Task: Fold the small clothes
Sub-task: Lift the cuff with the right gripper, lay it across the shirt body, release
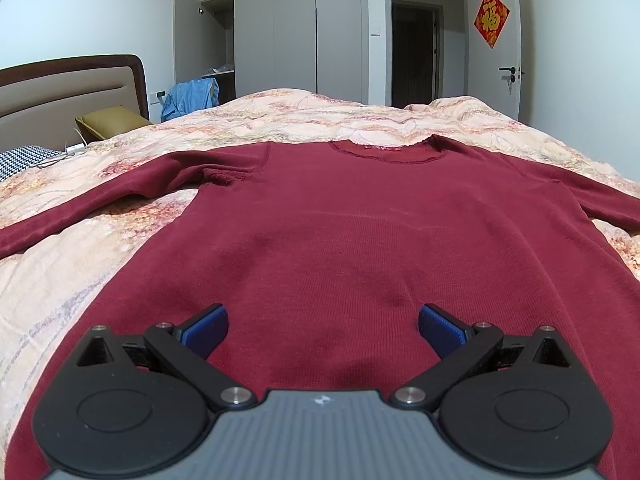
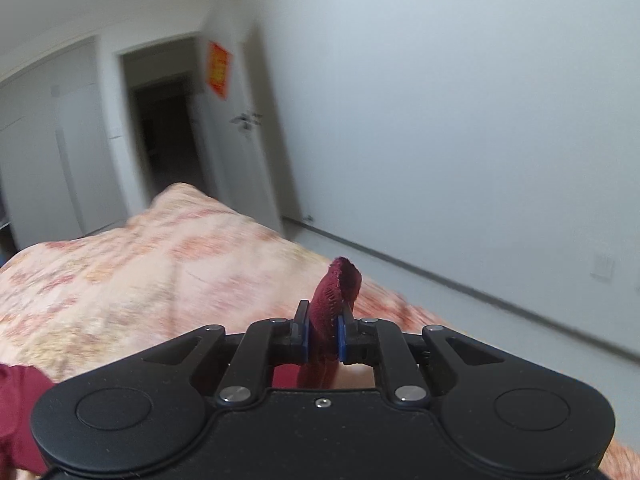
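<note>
A dark red long-sleeved top (image 1: 360, 220) lies flat on the bed, collar at the far side, both sleeves spread out sideways. My left gripper (image 1: 323, 328) hovers low over the hem end of the top, its blue pads wide apart and nothing between them. In the right wrist view my right gripper (image 2: 323, 334) is shut on a bunched end of the dark red fabric (image 2: 336, 284), which sticks up between the pads and is lifted off the quilt. More red cloth (image 2: 20, 400) shows at the lower left of that view.
The bed carries a peach floral quilt (image 1: 320, 108) with a brown headboard (image 1: 68, 88), a mustard pillow (image 1: 112, 120) and a charger cable at the left. Behind stand grey wardrobes (image 1: 280, 28) and an open doorway (image 1: 416, 52). The bed's right edge drops to grey floor (image 2: 480, 320).
</note>
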